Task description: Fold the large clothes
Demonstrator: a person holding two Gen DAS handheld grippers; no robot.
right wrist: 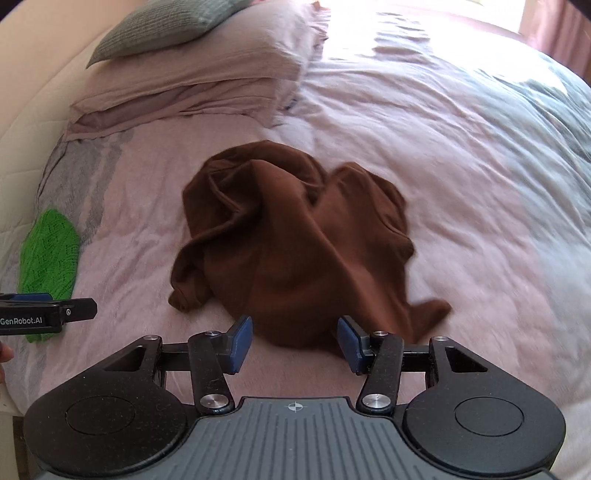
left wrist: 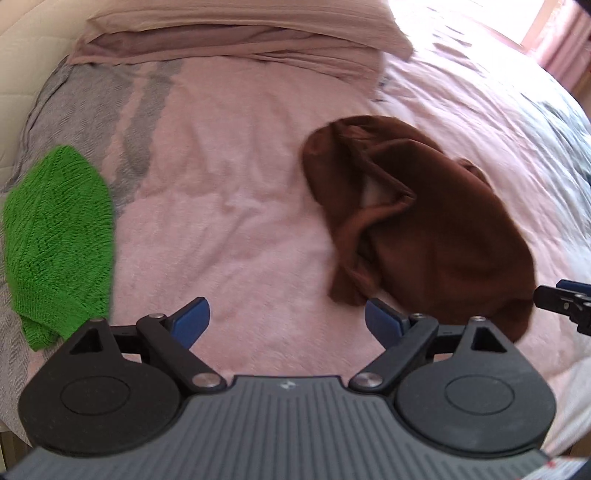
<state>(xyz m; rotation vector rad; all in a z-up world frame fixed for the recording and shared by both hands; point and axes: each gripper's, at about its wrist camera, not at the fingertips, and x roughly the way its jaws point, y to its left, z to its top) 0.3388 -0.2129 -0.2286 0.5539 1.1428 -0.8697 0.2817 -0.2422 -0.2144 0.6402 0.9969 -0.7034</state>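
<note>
A brown garment (right wrist: 295, 240) lies crumpled in a heap on the pink bed cover (right wrist: 461, 221). In the left wrist view the same brown garment (left wrist: 424, 229) sits to the right of centre. My right gripper (right wrist: 294, 341) is open, its blue pads on either side of the heap's near edge, nothing gripped. My left gripper (left wrist: 287, 321) is open over bare pink cover (left wrist: 229, 206), just left of the garment's near corner. The tip of the right gripper (left wrist: 561, 301) shows at the right edge of the left view, and the left gripper (right wrist: 55, 312) at the left edge of the right view.
A folded green knit (left wrist: 59, 240) lies at the left side of the bed, green knit (right wrist: 50, 247) also in the right view. Pink pillows (right wrist: 199, 85) and a grey-green cushion (right wrist: 166, 26) are stacked at the head. Bright window light falls on the far right.
</note>
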